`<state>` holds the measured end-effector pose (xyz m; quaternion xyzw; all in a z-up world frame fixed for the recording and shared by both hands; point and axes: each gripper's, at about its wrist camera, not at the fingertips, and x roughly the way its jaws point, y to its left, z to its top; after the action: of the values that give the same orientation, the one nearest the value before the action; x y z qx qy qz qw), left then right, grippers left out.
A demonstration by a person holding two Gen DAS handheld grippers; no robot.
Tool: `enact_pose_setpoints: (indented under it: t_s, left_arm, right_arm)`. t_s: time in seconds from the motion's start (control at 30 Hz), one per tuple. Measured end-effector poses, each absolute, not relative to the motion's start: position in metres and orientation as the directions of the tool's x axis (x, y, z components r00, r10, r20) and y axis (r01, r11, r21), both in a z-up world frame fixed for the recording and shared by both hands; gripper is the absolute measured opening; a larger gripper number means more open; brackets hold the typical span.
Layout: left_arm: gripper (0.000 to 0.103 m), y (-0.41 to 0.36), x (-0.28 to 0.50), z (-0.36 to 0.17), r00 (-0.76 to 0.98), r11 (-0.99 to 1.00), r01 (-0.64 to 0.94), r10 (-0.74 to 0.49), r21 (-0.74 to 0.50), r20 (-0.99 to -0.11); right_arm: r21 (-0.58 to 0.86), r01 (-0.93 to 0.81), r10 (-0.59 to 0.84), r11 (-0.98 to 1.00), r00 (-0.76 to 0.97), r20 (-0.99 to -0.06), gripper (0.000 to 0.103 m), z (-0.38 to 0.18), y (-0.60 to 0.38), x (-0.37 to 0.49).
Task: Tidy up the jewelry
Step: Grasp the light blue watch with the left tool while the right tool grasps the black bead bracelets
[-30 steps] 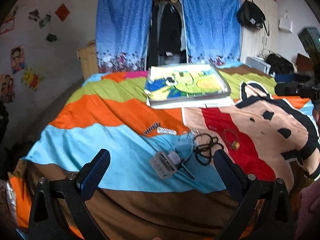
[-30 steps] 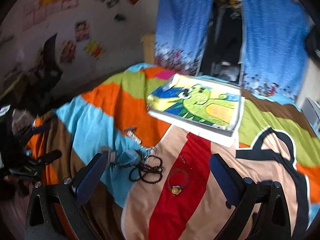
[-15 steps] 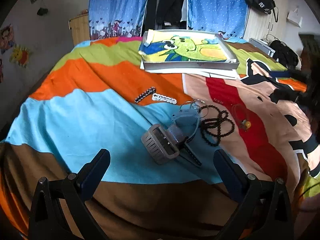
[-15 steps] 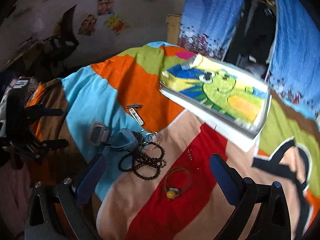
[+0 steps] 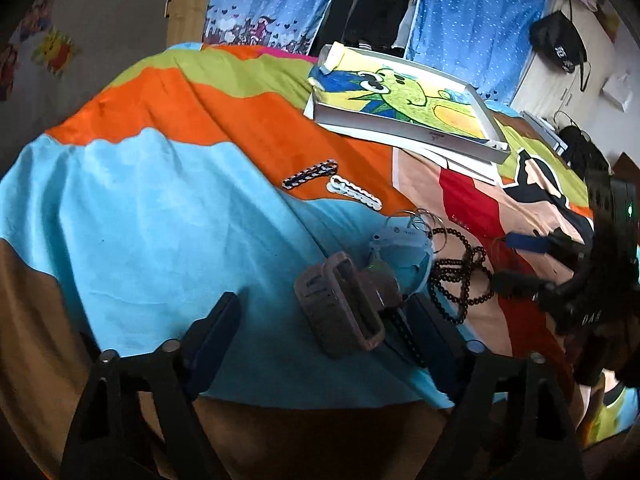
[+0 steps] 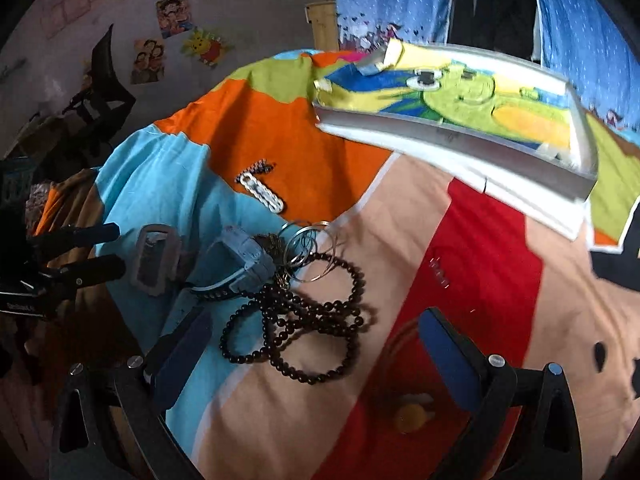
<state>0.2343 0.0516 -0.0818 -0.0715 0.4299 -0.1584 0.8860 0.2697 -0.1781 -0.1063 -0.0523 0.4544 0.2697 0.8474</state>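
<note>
A: What's hard to read here?

B: Right wrist view is motion-blurred. A yellow bead on a thin loop sits low between the right gripper fingers, half in shadow. Tiny glints on the red stripe, can't tell what they are. The right gripper shows in the left view only as a dark shape at the frame edge.

A: Surroundings, big to small?

B: Striped blanket covers the bed. Flat tray with a cartoon towel at the far end. Then one grey watch, one pale blue watch, one black bead necklace, a bunch of thin wire hoops, two hair clips, one dark, one white. All piled mid-bed, the necklace touching the blue watch.

A: Tongs?

B: Left gripper jaws closing, the grey watch between them, pads not pressing yet. Right jaws spread wide, nothing gripped, necklace just ahead of the left finger.
</note>
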Motion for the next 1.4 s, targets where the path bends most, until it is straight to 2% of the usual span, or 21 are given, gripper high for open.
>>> enact_pose_setpoints:
  t_s: [0.17, 0.27, 0.33, 0.67, 0.8, 1.0, 1.03, 1.2, 1.23, 1.27, 1.4]
  left_arm:
    - [0.059, 0.049, 0.239, -0.088, 0.561, 0.933, 0.233, -0.36, -0.275, -0.745]
    - [0.05, 0.049, 0.24, -0.091, 0.56, 0.933, 0.235, -0.359, -0.272, -0.746]
    - [0.044, 0.05, 0.241, -0.093, 0.557, 0.938, 0.226, -0.347, -0.265, -0.754]
    - [0.042, 0.041, 0.247, -0.099, 0.535, 0.942, 0.242, -0.33, -0.233, -0.778]
    - [0.028, 0.04, 0.248, -0.101, 0.507, 0.932, 0.252, -0.357, -0.262, -0.784]
    - [0.019, 0.036, 0.245, -0.103, 0.495, 0.934, 0.253, -0.351, -0.254, -0.795]
    - [0.014, 0.036, 0.244, -0.103, 0.498, 0.934, 0.248, -0.351, -0.257, -0.793]
    - [0.01, 0.033, 0.24, -0.101, 0.514, 0.939, 0.239, -0.337, -0.246, -0.789]
    - [0.009, 0.033, 0.238, -0.1, 0.519, 0.94, 0.24, -0.336, -0.243, -0.786]
    - [0.009, 0.032, 0.236, -0.098, 0.529, 0.941, 0.241, -0.334, -0.239, -0.78]
    - [0.006, 0.033, 0.229, -0.09, 0.565, 0.944, 0.237, -0.326, -0.23, -0.758]
  right_arm:
    - [0.14, -0.508, 0.401, 0.85, 0.452, -0.797, 0.101, -0.115, -0.173, 0.27]
    - [0.12, -0.511, 0.382, 0.851, 0.445, -0.81, 0.087, -0.121, -0.168, 0.273]
    - [0.116, -0.509, 0.372, 0.853, 0.436, -0.819, 0.082, -0.126, -0.165, 0.275]
    - [0.044, -0.493, 0.298, 0.869, 0.449, -0.842, 0.081, -0.141, -0.15, 0.276]
    - [0.046, -0.479, 0.293, 0.877, 0.457, -0.84, 0.08, -0.143, -0.149, 0.272]
    - [0.012, -0.447, 0.252, 0.895, 0.481, -0.84, 0.063, -0.146, -0.15, 0.267]
    - [0.007, -0.441, 0.245, 0.898, 0.486, -0.839, 0.058, -0.146, -0.151, 0.266]
    - [-0.002, -0.427, 0.23, 0.904, 0.493, -0.839, 0.032, -0.146, -0.154, 0.263]
    - [0.002, -0.429, 0.236, 0.903, 0.495, -0.836, 0.019, -0.144, -0.154, 0.261]
    - [0.012, -0.43, 0.246, 0.903, 0.494, -0.834, 0.013, -0.143, -0.155, 0.26]
    - [0.033, -0.429, 0.28, 0.903, 0.526, -0.803, 0.011, -0.133, -0.16, 0.253]
